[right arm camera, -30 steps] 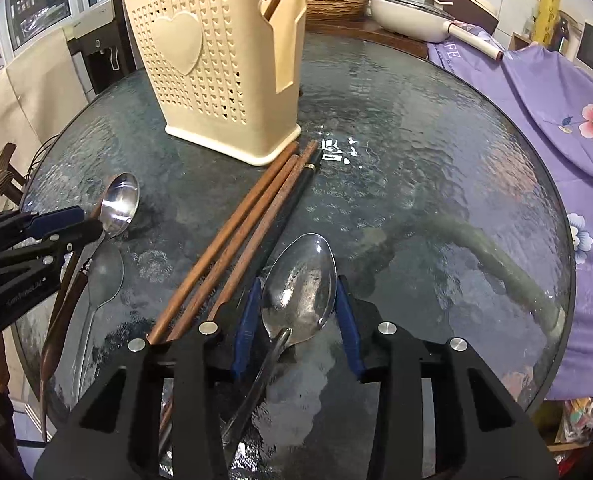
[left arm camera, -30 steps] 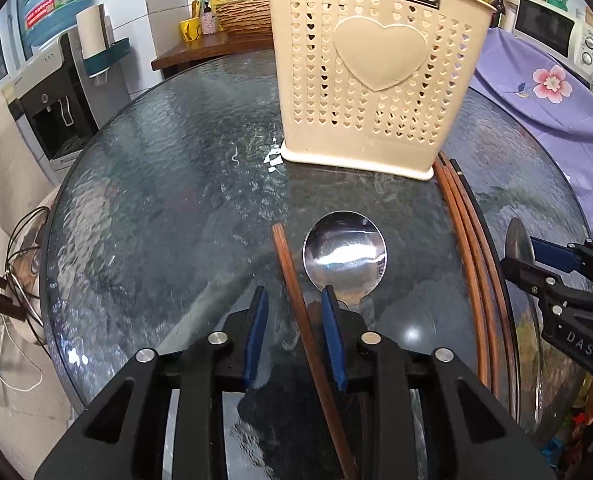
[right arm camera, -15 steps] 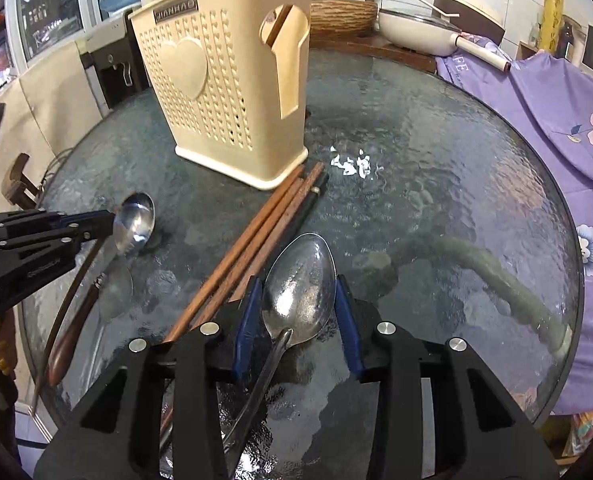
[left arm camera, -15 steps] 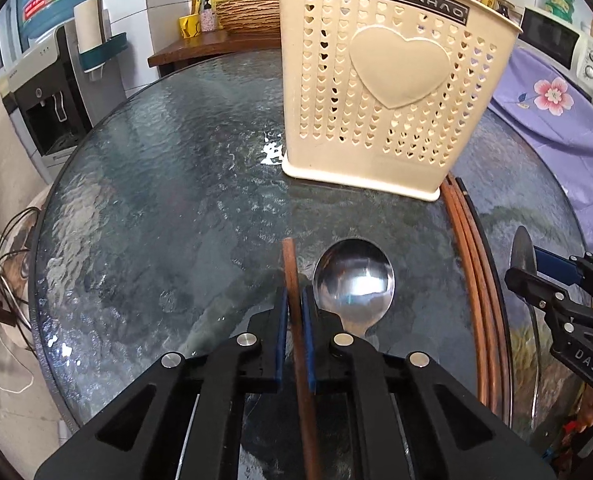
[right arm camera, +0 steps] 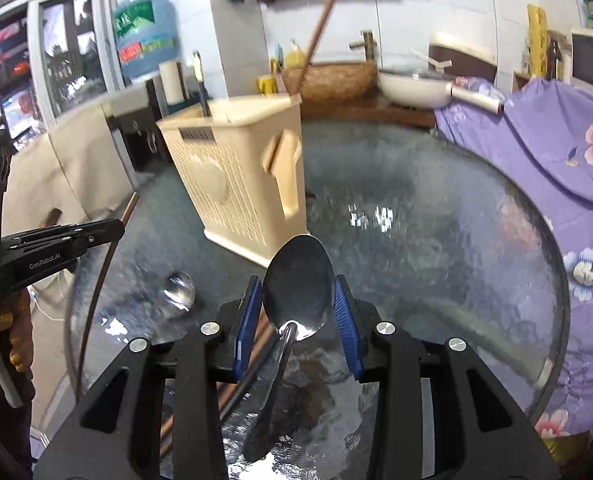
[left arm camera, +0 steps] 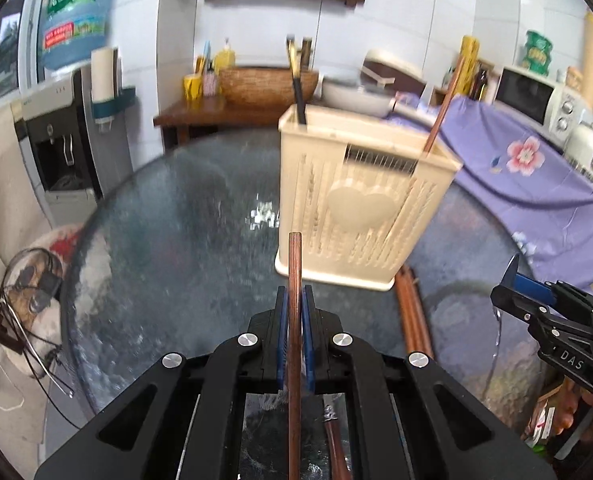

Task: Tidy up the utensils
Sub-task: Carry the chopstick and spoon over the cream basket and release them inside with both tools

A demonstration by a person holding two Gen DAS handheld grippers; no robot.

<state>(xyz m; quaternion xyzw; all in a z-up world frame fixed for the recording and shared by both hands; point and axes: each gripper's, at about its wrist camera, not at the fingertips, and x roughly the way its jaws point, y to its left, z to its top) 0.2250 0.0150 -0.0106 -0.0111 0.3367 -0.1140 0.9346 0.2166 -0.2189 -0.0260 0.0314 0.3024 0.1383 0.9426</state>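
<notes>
Above the glass table [left arm camera: 184, 240], before the cream utensil holder [left arm camera: 356, 216], a brown chopstick [left arm camera: 295, 276] is clamped in the left tongs [left arm camera: 295, 312], a steel spoon [right arm camera: 298, 284] in the right tongs [right arm camera: 298, 312].

Both the left gripper [left arm camera: 295, 312] and the right gripper [right arm camera: 298, 300] are matte black angular frames with blue ribbed finger pads [right arm camera: 245, 320], round silver screws [left arm camera: 246, 339], and white lettering reading "GenRobot.AI" and "DAS".
</notes>
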